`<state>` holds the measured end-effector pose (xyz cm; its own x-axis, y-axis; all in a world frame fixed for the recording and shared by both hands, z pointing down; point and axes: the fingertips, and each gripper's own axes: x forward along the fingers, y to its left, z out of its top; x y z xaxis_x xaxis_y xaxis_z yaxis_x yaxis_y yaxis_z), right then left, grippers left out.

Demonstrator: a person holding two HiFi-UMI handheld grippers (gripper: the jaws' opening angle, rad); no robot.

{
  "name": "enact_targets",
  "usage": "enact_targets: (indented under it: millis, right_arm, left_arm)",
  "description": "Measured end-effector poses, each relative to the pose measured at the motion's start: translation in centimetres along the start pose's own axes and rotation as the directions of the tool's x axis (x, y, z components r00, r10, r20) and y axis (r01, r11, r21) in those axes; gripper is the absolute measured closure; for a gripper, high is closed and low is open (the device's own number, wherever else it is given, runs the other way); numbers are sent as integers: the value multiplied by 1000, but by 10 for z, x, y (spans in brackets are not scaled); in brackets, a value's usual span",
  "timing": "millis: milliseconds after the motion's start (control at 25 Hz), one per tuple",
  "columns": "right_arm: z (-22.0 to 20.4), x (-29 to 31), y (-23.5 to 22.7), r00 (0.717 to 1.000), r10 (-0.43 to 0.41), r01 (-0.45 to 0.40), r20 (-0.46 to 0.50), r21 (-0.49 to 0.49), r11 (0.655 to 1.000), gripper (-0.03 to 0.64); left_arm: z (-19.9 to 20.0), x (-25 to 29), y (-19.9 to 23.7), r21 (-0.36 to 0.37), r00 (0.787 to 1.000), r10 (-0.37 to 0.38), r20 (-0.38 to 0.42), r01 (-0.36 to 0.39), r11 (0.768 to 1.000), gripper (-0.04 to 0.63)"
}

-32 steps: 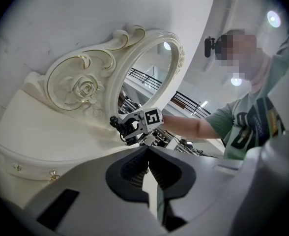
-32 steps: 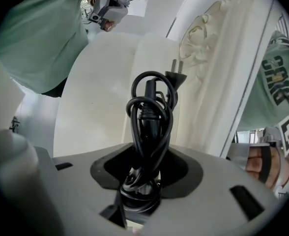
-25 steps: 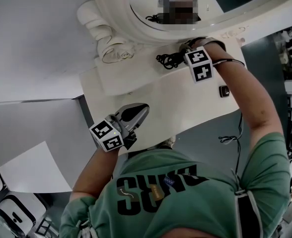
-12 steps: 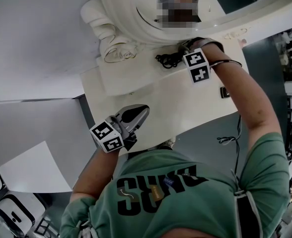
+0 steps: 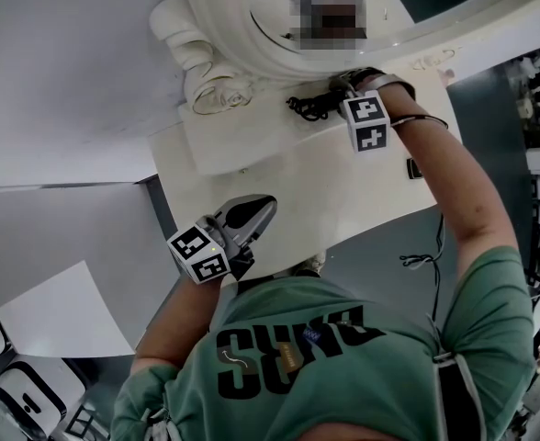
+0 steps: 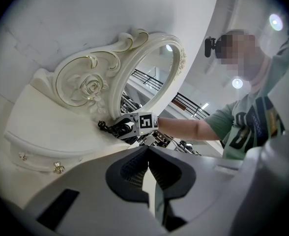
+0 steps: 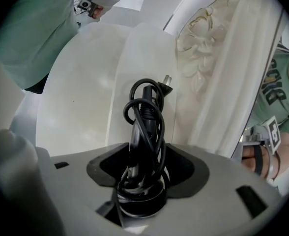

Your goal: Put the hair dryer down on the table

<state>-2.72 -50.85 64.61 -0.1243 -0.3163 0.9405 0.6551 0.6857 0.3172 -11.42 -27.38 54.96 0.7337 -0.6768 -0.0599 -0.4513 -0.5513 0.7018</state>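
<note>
The hair dryer [image 7: 144, 127] is black, with its cord coiled around it and the plug sticking up. It lies on the white dressing table [image 5: 343, 191] at the foot of the mirror frame, also seen as a dark bundle, the hair dryer [image 5: 314, 108]. My right gripper [image 7: 145, 151] straddles it; its jaws are opening, with the dryer still between them. In the head view the right gripper [image 5: 337, 92] is at the table's far edge. My left gripper [image 5: 265, 206] hovers at the near edge, shut and empty; in its own view the left gripper [image 6: 147, 149] points at the right gripper [image 6: 134, 127].
An ornate white mirror frame [image 5: 217, 58] rises just behind the dryer. A small dark object [image 5: 415, 168] lies at the table's right edge, and a thin cable [image 5: 426, 255] hangs below it. A drawer knob [image 6: 59, 168] shows on the table front.
The right gripper with the dryer has edged slightly toward the mirror. The left gripper has stayed where it was.
</note>
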Motion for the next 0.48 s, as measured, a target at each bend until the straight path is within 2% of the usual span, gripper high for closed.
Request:
enact_targets:
  millis: [200, 480]
  right_arm:
    - [-1, -4, -4, 998, -70, 70, 5, 34, 997, 376]
    - [0, -20, -8, 992, -127, 125, 28, 76, 989, 362]
  left_arm:
    - [-4, 0, -4, -4, 1000, -5, -2, 5, 1000, 585]
    - [-7, 0, -10, 2, 1000, -12, -13, 12, 1000, 586]
